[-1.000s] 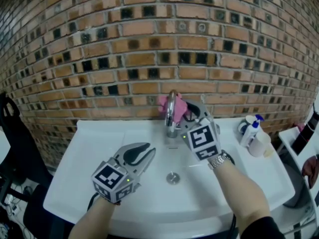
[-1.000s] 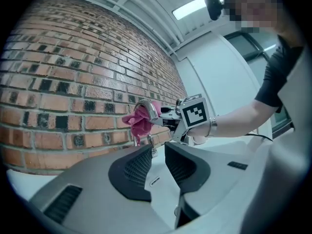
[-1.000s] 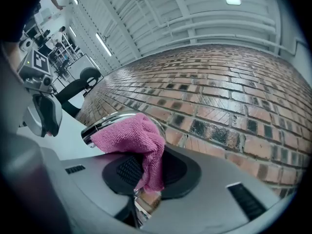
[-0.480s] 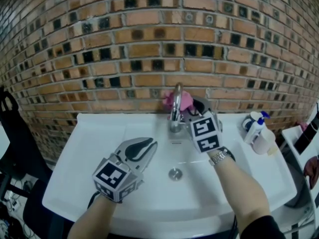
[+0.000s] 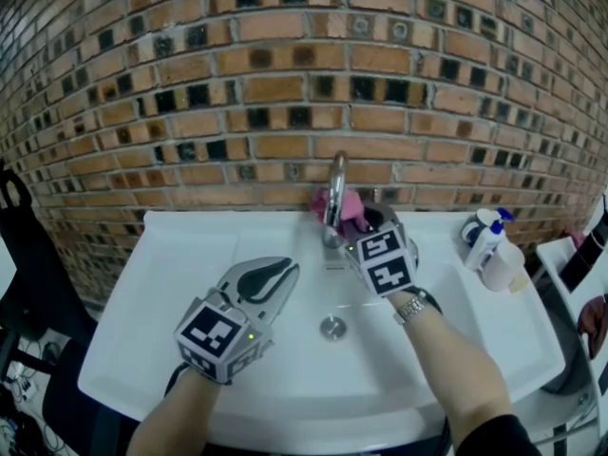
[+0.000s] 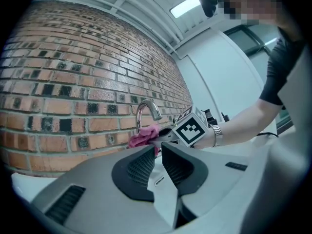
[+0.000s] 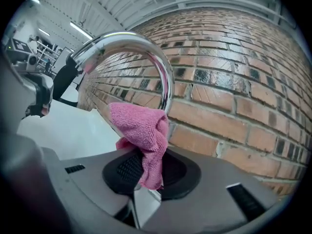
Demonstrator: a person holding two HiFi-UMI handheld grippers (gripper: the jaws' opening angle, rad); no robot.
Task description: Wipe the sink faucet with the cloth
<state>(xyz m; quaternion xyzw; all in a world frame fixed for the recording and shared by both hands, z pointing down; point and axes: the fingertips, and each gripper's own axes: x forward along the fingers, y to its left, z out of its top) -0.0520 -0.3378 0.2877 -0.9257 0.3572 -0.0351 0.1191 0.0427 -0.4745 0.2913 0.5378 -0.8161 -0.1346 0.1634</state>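
A chrome faucet [image 5: 336,190] [image 7: 146,48] [image 6: 146,107] curves up at the back of the white sink [image 5: 190,245]. My right gripper [image 5: 355,218] [image 7: 148,165] is shut on a pink cloth [image 5: 350,205] [image 7: 141,130] [image 6: 144,136] that presses against the lower part of the spout, on its right and back side. My left gripper [image 5: 288,274] [image 6: 158,147] hovers level over the basin, left of the drain [image 5: 332,328]. Its jaws have just been closing and now stand a narrow gap apart, with nothing between them.
A brick wall [image 5: 285,84] rises right behind the faucet. A spray bottle and a white container [image 5: 489,245] stand on the sink's right rim. A black chair [image 5: 19,255] is at the far left, beside the sink.
My right gripper has slid the pink cloth down the faucet, from near the top of the spout toward its base. My left gripper's jaws have narrowed while it stayed in place.
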